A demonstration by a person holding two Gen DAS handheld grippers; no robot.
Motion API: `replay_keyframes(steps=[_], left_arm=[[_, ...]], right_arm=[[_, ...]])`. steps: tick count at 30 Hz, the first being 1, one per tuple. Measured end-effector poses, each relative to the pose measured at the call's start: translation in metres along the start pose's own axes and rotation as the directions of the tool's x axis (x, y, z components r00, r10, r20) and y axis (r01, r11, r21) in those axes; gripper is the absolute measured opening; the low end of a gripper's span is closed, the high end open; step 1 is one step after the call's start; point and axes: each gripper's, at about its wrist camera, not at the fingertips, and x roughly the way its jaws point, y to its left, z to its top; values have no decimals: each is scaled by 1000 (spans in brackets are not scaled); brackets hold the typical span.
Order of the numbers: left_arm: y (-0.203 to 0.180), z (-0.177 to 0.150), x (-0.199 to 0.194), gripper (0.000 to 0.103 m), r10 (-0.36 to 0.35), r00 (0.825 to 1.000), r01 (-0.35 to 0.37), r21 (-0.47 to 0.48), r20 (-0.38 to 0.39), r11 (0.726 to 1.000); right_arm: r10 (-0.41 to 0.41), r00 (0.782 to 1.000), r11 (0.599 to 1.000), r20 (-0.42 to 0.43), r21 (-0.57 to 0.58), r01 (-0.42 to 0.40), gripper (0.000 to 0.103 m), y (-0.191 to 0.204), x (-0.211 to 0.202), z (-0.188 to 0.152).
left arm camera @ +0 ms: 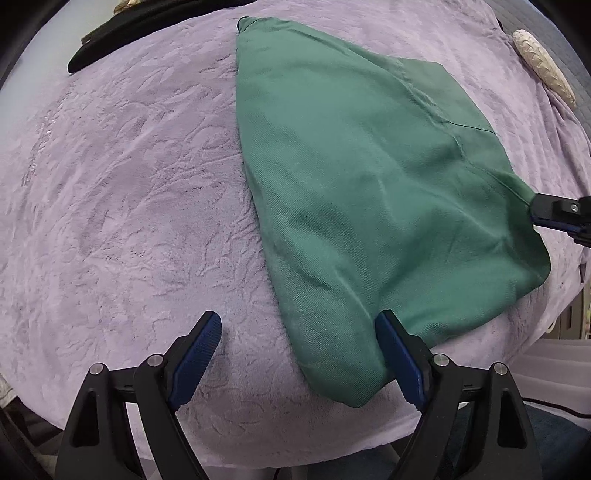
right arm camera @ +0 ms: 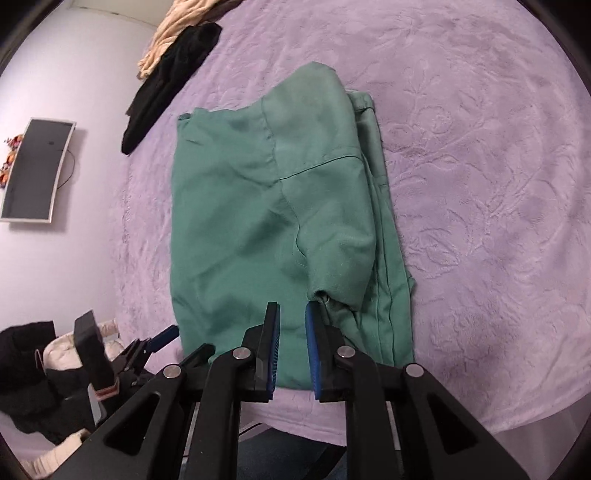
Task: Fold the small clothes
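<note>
**rig_op:** Lavender embossed blanket covers the whole work surface, white wall behind it with a dark flat screen mounted on it. My green garment lies partly folded in the middle of the blanket, one sleeve flap doubled over its top.

**foldfan:** Where are your grippers sitting?

**rig_op:** My left gripper is low at the near edge, pointing forward across the cloth, jaws spread wide. One blue pad touches the garment's near corner, the other pad is over bare blanket, so it isn't clamping anything. My right gripper comes in at the garment's near hem, fingers close together with a narrow gap. From the left wrist view I see its tip right at the cloth's side edge, but I can't tell if it's actually pinching fabric.

**foldfan:** Any labels or tags readable?

**rig_op:** Nope, I can't read any writing on the garment or the tools. Off at the far corner there's a black garment with a beige cloth just beside it.
</note>
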Motion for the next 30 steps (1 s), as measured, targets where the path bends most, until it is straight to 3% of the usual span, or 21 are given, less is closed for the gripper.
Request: replay_keyframes(steps=[3,6,9,17,23,27,30], left_arm=[[-3,2,0,86,6,1000,-6,3,0,1000],[-5,3,0,86,7,1000,-7,-3,0,1000],[-4,4,2,86,1,1000,-2,-17,-4,1000],[0,7,0,86,-12,1000,12,-28,-27,1000],[1,9,-1,87,3,999,-4,-11,-36,1000],[3,12,0,87,-4,999,3,-28,-48,1000],[2,13,1,90,-5,999,3,-30,-49,1000]], right_arm=[[-34,999,994,-18,108,35,12,-26,9,3],[-8,1000,983,-17,182,11,10,-49,9,-1],[-1,1000,984,-25,177,6,10,-52,7,-5],[-77,995,988,-65,131,85,10,-38,16,-15],[-165,984,980,-72,99,172,17,-38,9,-16],[-175,982,974,-67,134,183,20,-47,-2,-23],[-200,978,971,-55,120,205,35,-46,-10,-28]])
